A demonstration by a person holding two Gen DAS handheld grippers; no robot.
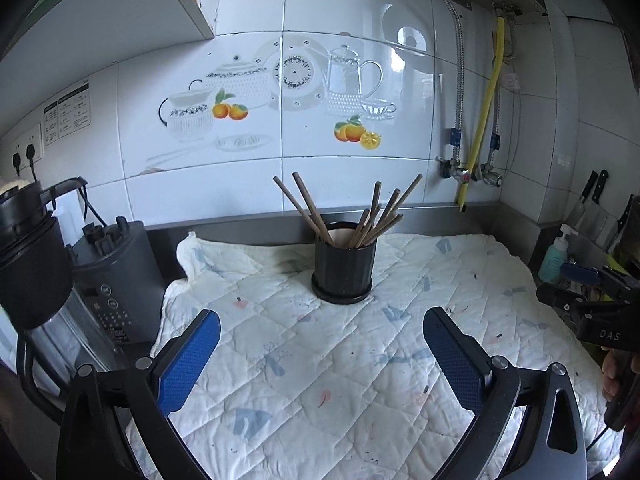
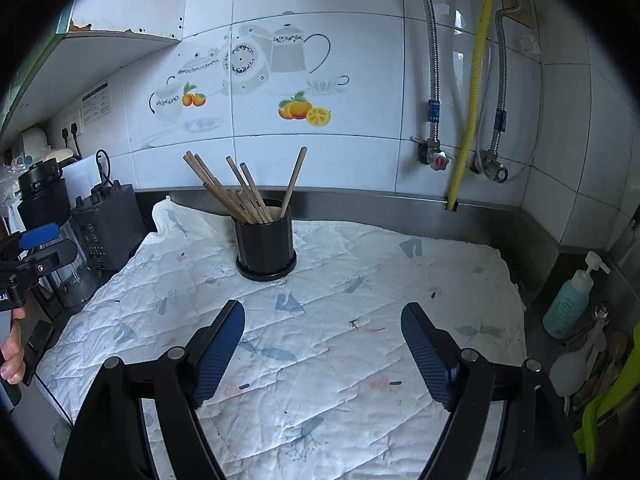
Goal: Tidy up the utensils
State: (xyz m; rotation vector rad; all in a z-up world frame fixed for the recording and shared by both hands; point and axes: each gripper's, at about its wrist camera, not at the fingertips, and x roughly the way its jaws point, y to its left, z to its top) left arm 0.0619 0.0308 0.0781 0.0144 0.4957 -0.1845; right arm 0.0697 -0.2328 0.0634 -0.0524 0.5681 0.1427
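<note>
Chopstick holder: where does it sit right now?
The black chopstick holder stands upright on the quilted cloth near the backsplash, centre in the left wrist view, with the blender base to its left.

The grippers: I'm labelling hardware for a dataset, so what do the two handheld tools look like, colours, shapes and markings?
Both match. The left gripper and the right gripper each have two flat fingers with textured blue pads on black angular linkages with round silver pivot pins. Seen from the left wrist, the right gripper's black body bears white letters "DAS". A bare hand holds the left one; no sleeve shows.
</note>
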